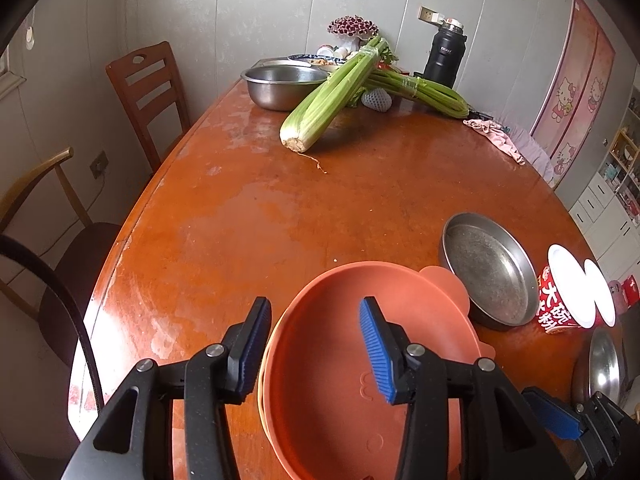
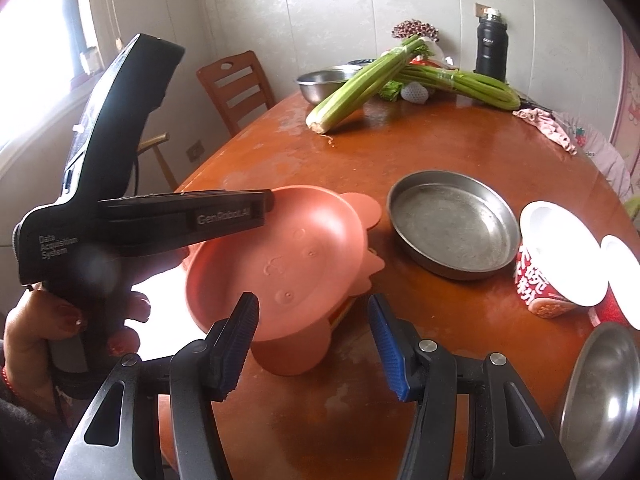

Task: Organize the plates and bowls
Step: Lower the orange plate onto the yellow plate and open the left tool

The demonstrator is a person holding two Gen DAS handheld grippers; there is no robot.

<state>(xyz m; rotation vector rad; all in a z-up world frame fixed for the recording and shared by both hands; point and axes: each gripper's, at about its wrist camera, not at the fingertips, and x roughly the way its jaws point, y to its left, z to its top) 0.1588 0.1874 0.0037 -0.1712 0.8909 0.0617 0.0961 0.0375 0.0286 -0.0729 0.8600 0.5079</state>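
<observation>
Left wrist view: the wooden table (image 1: 240, 208), then our pink plate (image 1: 360, 360) straddled by the released left gripper (image 1: 316, 344), pads off its rim. We judge it light, stiff; grip the rim. The right gripper (image 2: 312, 344) gapes empty nearby.

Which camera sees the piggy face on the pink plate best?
The right wrist view. There the whole pink plate shows, with its raised face marks clear in the middle. In the left wrist view the pink plate sits close under the left gripper, whose fingers cover part of it, so only faint marks near the bottom show.
</observation>
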